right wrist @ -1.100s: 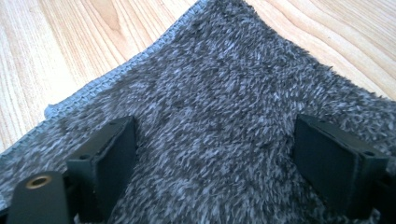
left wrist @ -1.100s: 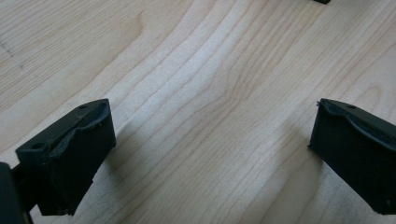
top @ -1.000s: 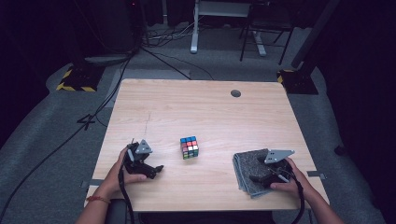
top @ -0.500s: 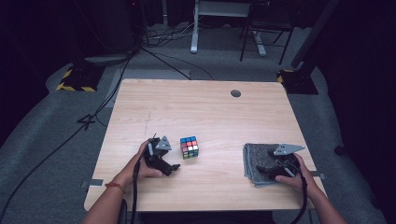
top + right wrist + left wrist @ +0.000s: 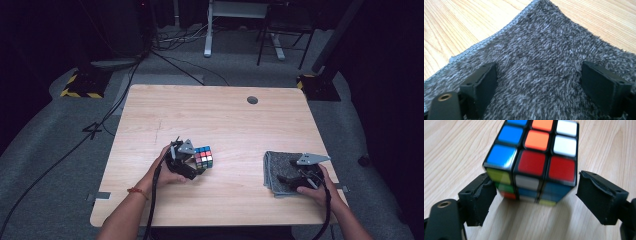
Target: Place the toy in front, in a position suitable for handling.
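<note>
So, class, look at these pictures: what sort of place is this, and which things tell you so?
Probably a lab or studio set up for recording. A lone wooden table stands on grey carpet, cables trail across the floor, and black-and-yellow hazard-striped stand bases sit beside it, with dark surroundings.

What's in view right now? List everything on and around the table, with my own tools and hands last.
Puzzle cube: one, multicoloured, left of centre on the near half of the table, between the open jaws of the left tool.
Cloth: one, grey and fuzzy, near right part of the table, lying flat under the right tool.
Table: one, light wood, with a dark round cap near its far edge.
Floor cables: several, black, on the grey floor beyond the table.
Hazard-striped bases: two, yellow and black, beside the far corners.
Left tool: one, black, open around the cube.
Right tool: one, black, open over the cloth.
Hands: two, holding the tools; a red band on the left wrist.
</note>
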The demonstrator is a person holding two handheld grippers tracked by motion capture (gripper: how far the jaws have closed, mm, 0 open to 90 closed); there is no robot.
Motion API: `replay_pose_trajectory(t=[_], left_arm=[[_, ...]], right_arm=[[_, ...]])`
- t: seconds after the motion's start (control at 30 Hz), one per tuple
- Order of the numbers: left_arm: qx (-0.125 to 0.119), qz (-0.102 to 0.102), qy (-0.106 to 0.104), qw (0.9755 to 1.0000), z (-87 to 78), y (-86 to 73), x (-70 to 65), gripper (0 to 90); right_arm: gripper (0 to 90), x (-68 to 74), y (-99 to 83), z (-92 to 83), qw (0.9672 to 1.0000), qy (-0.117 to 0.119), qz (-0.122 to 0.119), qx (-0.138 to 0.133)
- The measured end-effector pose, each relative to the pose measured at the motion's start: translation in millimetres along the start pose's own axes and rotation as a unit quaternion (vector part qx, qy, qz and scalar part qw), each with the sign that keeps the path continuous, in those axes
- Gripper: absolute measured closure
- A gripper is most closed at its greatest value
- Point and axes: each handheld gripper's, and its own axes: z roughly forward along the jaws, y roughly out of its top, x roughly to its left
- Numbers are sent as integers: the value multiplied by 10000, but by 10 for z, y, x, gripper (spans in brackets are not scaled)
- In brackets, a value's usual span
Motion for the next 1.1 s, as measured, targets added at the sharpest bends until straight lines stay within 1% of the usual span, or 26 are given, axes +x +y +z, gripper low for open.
replay_pose_trajectory(t=[0.07,0.1,0.17,0.2,0.27,0.3,0.37,0.43,0.5,0.53,0.57,0.63,0.7,0.73,0.83,0.87,0.93,1.0,1.1], left_arm=[[-12,38,-8,10000,31,41,-4,157],[-6,91,80,9999,49,67,-11,153],[9,159,141,9998,78,98,-23,153],[17,177,137,9997,92,110,-31,153],[91,287,174,9994,102,119,-45,155],[103,298,175,9993,100,120,-47,157],[65,261,113,9996,79,112,-39,174],[75,309,93,9995,57,103,-39,236],[73,322,10,9995,35,96,-41,276],[80,335,9,9994,28,95,-48,293],[57,330,5,9994,26,91,-61,296],[83,394,-51,9992,17,90,-80,310],[136,484,-65,9987,14,91,-109,313],[163,525,-54,9985,11,93,-127,313],[188,592,-148,9980,9,95,-182,314],[208,638,-182,9976,8,97,-198,315],[239,709,-265,9968,8,104,-238,316],[248,760,-323,9963,14,115,-270,316],[229,811,-390,9957,35,131,-318,316]], right_arm=[[147,0,-2,0,10000,0,0,-8],[147,0,-2,-1,10000,-4,-3,-7],[147,-2,-4,0,10000,2,0,-20],[147,-2,-5,-1,10000,3,3,-22],[147,-2,-7,-1,10000,3,0,-25],[147,-2,-7,-1,10000,4,-5,-27],[149,-1,-3,-4,10000,2,-21,-6],[155,4,6,-13,10000,12,-62,31],[168,12,25,-34,9998,-4,-123,151],[178,20,35,-50,9996,-14,-185,204],[188,34,40,-61,9995,-39,-210,219],[214,59,46,-79,9994,-55,-273,227],[226,88,59,-99,9989,-70,-407,211],[223,117,73,-115,9988,5,-458,164],[206,148,87,-120,9988,44,-477,131],[209,175,98,-109,9982,49,-562,181],[204,178,100,-99,9981,33,-573,233],[192,165,89,-75,9983,36,-514,262],[172,107,59,-36,9991,186,-243,307]])
